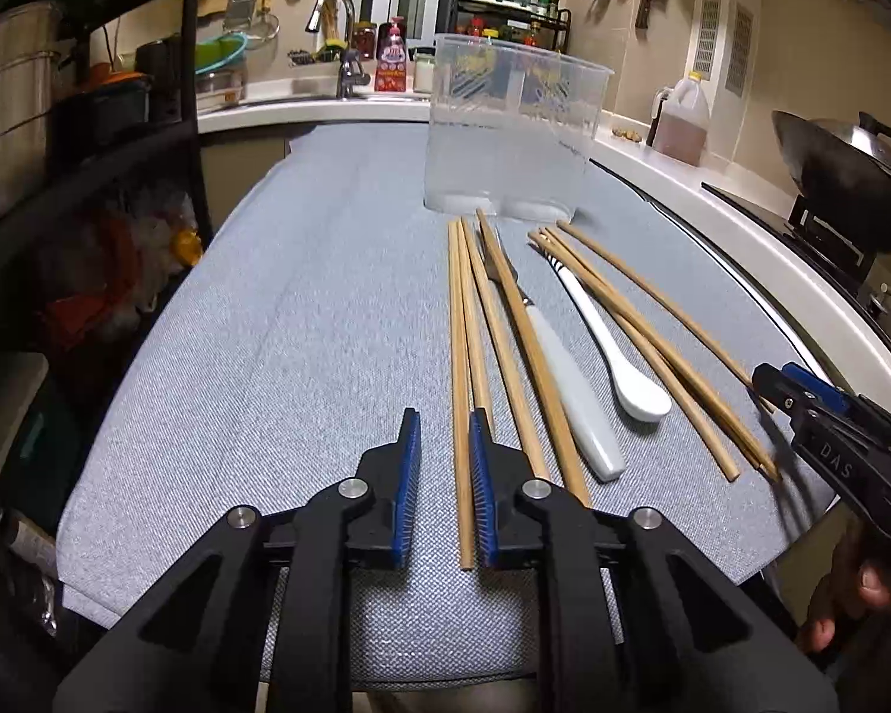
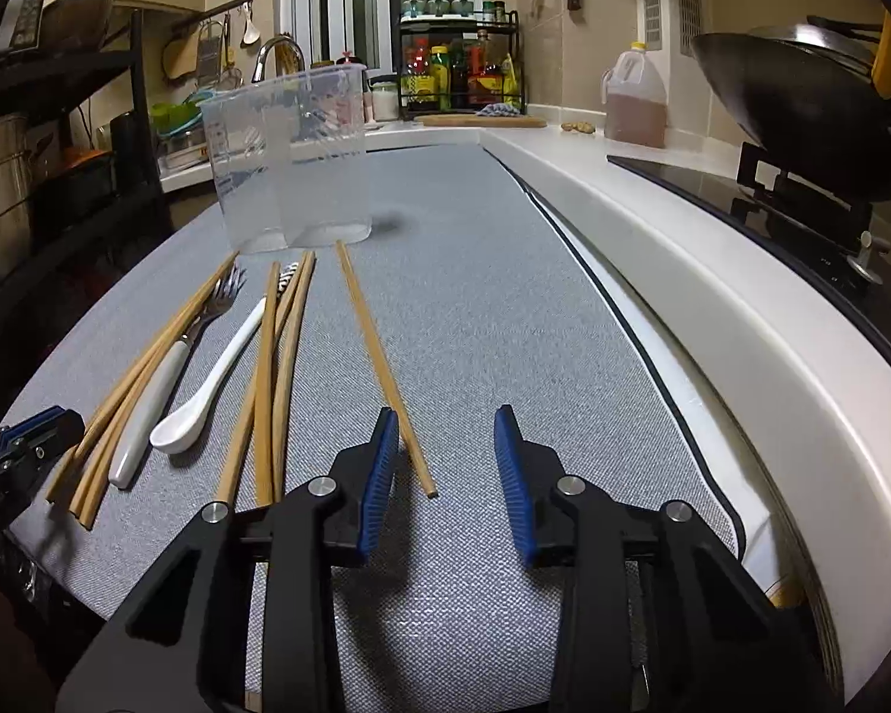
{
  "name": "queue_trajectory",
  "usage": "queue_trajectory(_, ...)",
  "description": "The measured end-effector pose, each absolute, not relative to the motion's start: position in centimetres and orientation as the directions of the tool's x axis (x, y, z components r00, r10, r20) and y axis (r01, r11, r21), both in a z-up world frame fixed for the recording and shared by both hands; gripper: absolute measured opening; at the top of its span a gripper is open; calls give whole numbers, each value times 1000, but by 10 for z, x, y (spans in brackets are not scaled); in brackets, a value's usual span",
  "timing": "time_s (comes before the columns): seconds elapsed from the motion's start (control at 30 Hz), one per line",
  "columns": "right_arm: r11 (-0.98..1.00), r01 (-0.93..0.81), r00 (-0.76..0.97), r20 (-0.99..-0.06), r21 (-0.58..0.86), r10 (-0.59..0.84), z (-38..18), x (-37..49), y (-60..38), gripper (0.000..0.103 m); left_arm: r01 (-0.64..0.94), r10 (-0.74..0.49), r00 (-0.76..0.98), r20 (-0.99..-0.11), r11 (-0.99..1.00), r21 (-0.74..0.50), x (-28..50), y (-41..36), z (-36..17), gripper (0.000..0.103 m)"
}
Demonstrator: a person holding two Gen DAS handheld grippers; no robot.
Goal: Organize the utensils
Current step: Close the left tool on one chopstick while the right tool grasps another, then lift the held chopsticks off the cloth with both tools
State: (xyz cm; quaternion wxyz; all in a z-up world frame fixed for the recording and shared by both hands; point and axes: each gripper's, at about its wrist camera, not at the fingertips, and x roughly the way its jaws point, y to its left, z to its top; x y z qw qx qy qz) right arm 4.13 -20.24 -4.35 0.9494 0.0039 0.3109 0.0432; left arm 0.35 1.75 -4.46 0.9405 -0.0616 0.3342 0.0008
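Observation:
Several wooden chopsticks (image 1: 508, 350) lie on the grey cloth (image 1: 303, 321), with a white-handled fork (image 1: 570, 392) and a white ceramic spoon (image 1: 606, 344) among them. A clear plastic two-part holder (image 1: 514, 131) stands upright behind them. My left gripper (image 1: 444, 422) is open, low over the cloth; the leftmost chopstick (image 1: 461, 416) runs between its fingers. My right gripper (image 2: 446, 422) is open, with one lone chopstick (image 2: 380, 356) ending beside its left finger. The holder (image 2: 291, 166), fork (image 2: 166, 374) and spoon (image 2: 208, 386) also show in the right wrist view.
A white counter (image 2: 713, 309) with a black hob and wok (image 2: 802, 119) runs along the right. An oil jug (image 2: 634, 98) and spice rack (image 2: 460, 71) stand at the back. A sink and tap (image 1: 338, 41) lie beyond the cloth. Dark shelving (image 1: 83, 119) stands left.

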Motion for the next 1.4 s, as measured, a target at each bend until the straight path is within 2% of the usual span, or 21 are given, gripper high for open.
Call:
queue_trajectory(0.13,996,-93,797,-598,16,84,-46,45,-199,28,-29,-24,775,-631,997,-74,1,11,-46,14)
queue_trajectory(0.23,993,-117,794,-599,18,105,-47,44,-195,16,-18,-18,779,-627,999,-51,0,8,-46,14)
queue_trajectory(0.27,991,-135,792,-598,18,119,-47,44,-193,10,-20,-16,780,-626,999,-50,1,8,-46,12)
queue_trajectory(0.3,989,-144,792,-598,16,125,-47,43,-191,7,-26,-9,780,-625,999,-47,2,8,-46,6)
queue_trajectory(0.4,985,-171,787,-597,26,152,-47,41,-187,5,-43,-7,783,-623,997,-65,4,13,-46,6)
queue_trajectory(0.57,978,-207,782,-595,32,185,-48,37,-182,5,-59,-11,788,-616,994,-93,5,19,-46,6)
queue_trajectory(0.93,981,-193,794,-584,19,167,-49,36,-183,8,-65,9,798,-603,995,-71,-5,17,-46,7)
queue_trajectory(1.4,983,-181,803,-581,-20,136,-49,34,-178,5,-61,17,805,-593,997,-54,-6,14,-47,6)
